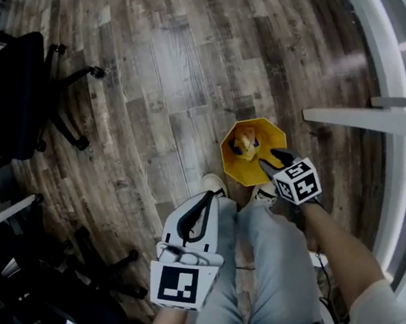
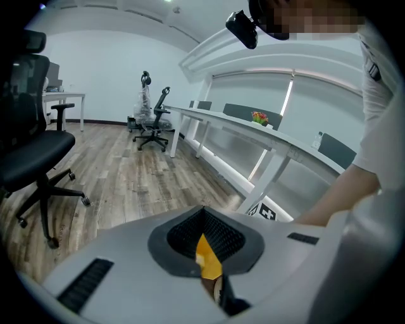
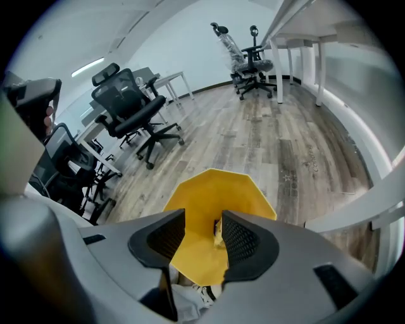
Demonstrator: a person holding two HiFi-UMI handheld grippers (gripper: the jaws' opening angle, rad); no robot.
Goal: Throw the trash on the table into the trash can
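A yellow octagonal plastic trash can [image 1: 231, 162] stands on the grey-brown plank floor [image 1: 175, 71], just in front of the person's pale shoes [image 1: 213, 183] and close to the long white worktop [image 1: 387, 57] that curves along the right edge of the head view. Inside the can lies a crumpled piece of trash in orange, red and blue [image 1: 246, 142].

The right tool [image 1: 275, 161] hangs over the near rim of the can, pointing steeply down into it. In the right gripper view its jaws stand spread, with the yellow wall of the can [image 3: 215, 190] filling the gap between them and a small scrap of the trash [image 3: 218, 233] showing deep in the can beside the right-hand pad. Nothing is pinched between the pads of the right tool [image 3: 202, 223].

The left tool [image 1: 207, 199] is held lower in the head view, above the person's grey trousers [image 1: 277, 259] and beside the can, not over it. Its jaws are pressed together at the tips [image 2: 204, 212]; a sliver of yellow shows through the slit below them, and I cannot tell what it is.

A black office chair [image 1: 6, 95] stands well apart at the upper left.
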